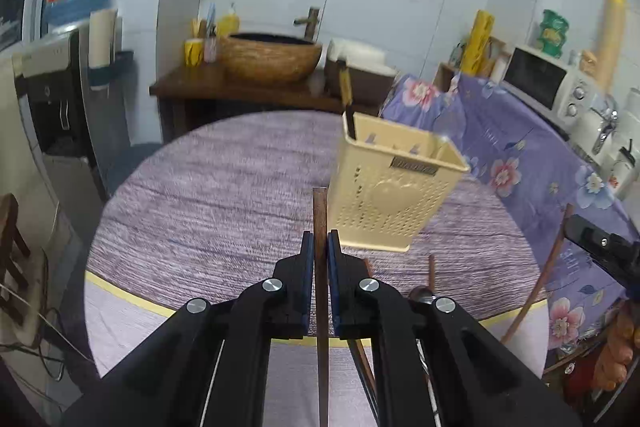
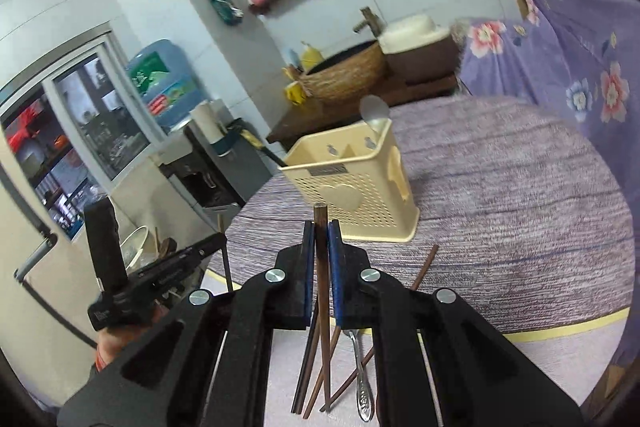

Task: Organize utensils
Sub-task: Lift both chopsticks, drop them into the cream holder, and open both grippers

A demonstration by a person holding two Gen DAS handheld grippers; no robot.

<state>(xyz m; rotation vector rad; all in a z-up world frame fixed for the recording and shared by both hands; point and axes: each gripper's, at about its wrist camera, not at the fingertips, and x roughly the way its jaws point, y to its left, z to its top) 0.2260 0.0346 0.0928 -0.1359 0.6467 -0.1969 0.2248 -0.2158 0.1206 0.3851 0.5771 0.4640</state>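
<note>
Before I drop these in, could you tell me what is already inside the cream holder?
In the cream holder: a metal spoon and a dark-handled utensil. Their lower ends are hidden by its walls.

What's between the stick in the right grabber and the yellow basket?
Only bare purple tablecloth, seen in the right wrist view, between the chopstick and basket.

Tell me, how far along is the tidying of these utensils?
Partly done. The cream holder already has a spoon and a dark-handled utensil in it. Each tool, left and right, is clamped on a chopstick. Loose chopsticks and a metal spoon remain on the table.
</note>
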